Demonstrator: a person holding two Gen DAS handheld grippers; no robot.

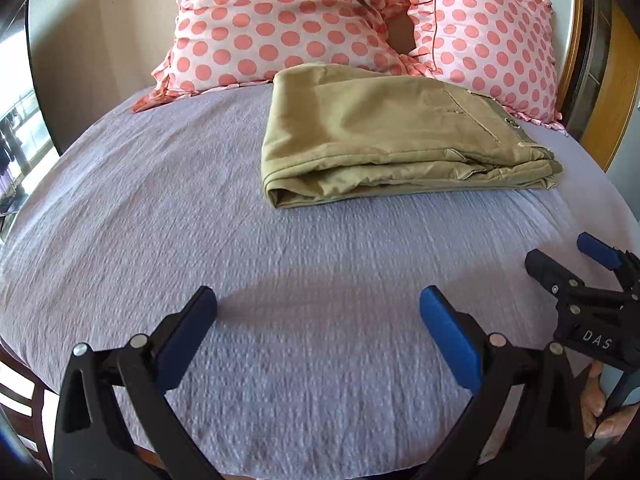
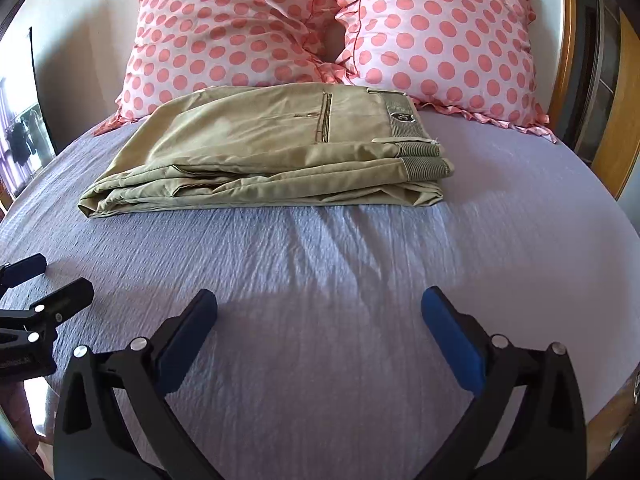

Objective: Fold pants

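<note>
Khaki pants (image 1: 384, 136) lie folded in a flat stack on the lilac bed sheet (image 1: 200, 208), just in front of the pillows. They also show in the right wrist view (image 2: 272, 152), waistband to the right. My left gripper (image 1: 318, 300) is open and empty, held over the sheet well short of the pants. My right gripper (image 2: 319, 300) is open and empty too, likewise short of the pants. The right gripper also shows at the right edge of the left wrist view (image 1: 560, 252). The left gripper shows at the left edge of the right wrist view (image 2: 52, 276).
Two pink polka-dot pillows (image 2: 224, 28) (image 2: 440, 36) lean against the wall behind the pants. A wooden frame (image 2: 612, 112) stands at the right. A window (image 1: 16, 128) is at the left. A dark chair back (image 1: 24, 392) sits below the bed's left edge.
</note>
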